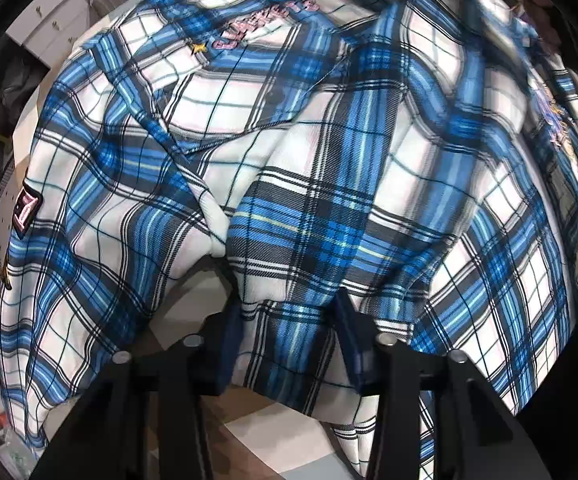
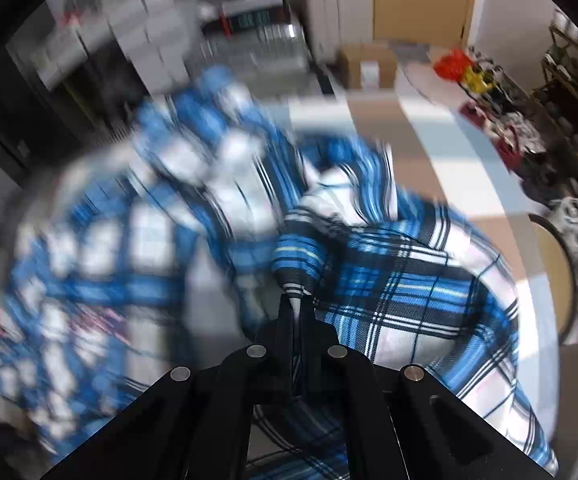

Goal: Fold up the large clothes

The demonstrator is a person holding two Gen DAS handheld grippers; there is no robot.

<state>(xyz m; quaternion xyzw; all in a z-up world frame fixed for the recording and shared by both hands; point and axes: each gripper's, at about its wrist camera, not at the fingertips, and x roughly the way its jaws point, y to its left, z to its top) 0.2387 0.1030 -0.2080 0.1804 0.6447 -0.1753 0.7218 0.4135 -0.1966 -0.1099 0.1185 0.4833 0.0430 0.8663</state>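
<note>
A large blue, white and black plaid shirt [image 1: 297, 168] fills the left wrist view, spread in loose folds, with pink embroidered lettering [image 1: 265, 20] near the top and a pink patch [image 1: 29, 212] at its left edge. My left gripper [image 1: 285, 312] points down, and a bunched fold of the shirt's edge fills the gap between its dark fingers [image 1: 225, 320]. In the right wrist view my right gripper [image 2: 296, 300] is shut tight on a pinched corner of the same shirt [image 2: 401, 280]. The shirt's left half there is blurred by motion.
The shirt lies on a table covered by a tan, grey and white checked cloth [image 1: 249, 432] [image 2: 429, 140]. White drawer cabinets [image 1: 53, 28] stand behind it. A cardboard box [image 2: 369, 64], a red bag [image 2: 453, 64] and cluttered shelves [image 2: 529, 120] lie beyond the table's far side.
</note>
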